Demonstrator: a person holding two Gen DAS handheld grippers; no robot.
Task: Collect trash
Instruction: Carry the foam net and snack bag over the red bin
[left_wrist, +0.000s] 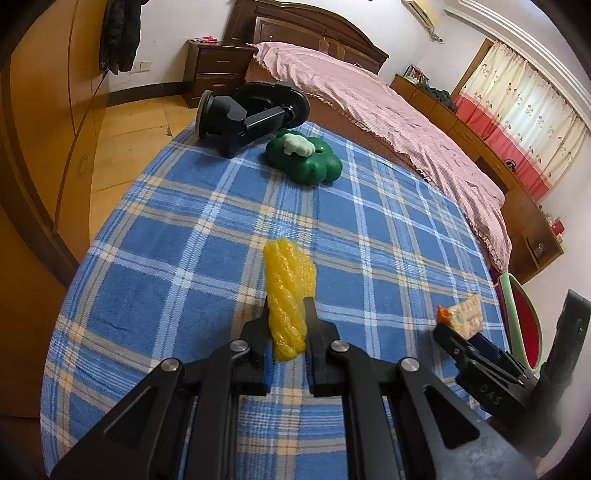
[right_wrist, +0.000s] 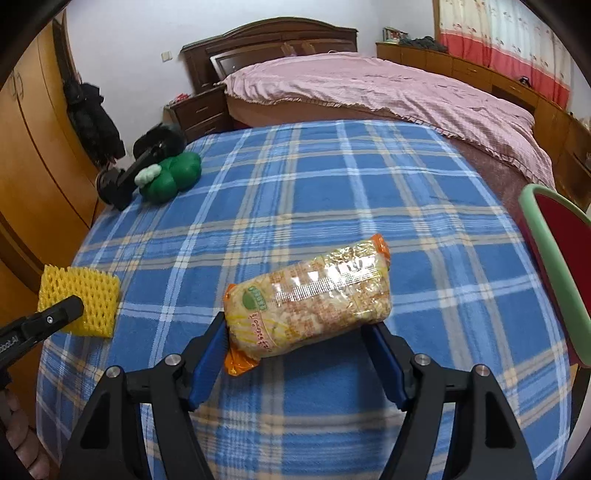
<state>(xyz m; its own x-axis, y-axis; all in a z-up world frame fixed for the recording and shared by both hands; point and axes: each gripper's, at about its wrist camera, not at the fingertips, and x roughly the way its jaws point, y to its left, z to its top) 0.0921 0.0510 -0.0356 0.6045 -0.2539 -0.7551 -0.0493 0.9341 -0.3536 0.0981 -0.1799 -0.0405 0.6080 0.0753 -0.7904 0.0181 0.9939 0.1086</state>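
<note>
My left gripper (left_wrist: 287, 306) is shut on a yellow foam fruit net (left_wrist: 288, 291), which stands up between its fingers above the blue plaid tablecloth (left_wrist: 184, 221). The net also shows in the right wrist view (right_wrist: 83, 301) at the far left, with a left finger (right_wrist: 55, 317) on it. My right gripper (right_wrist: 295, 332) is shut on a clear snack packet with orange ends (right_wrist: 310, 299), held crosswise and tilted. The packet shows in the left wrist view (left_wrist: 463, 315) at the right, in the right gripper (left_wrist: 461, 332).
A green cloud-shaped object with a white top (left_wrist: 304, 157) and a black suction-cup mount (left_wrist: 247, 118) lie at the table's far end. A red chair with a green rim (right_wrist: 557, 273) stands at the right. A bed with a pink cover (right_wrist: 388, 88) lies beyond.
</note>
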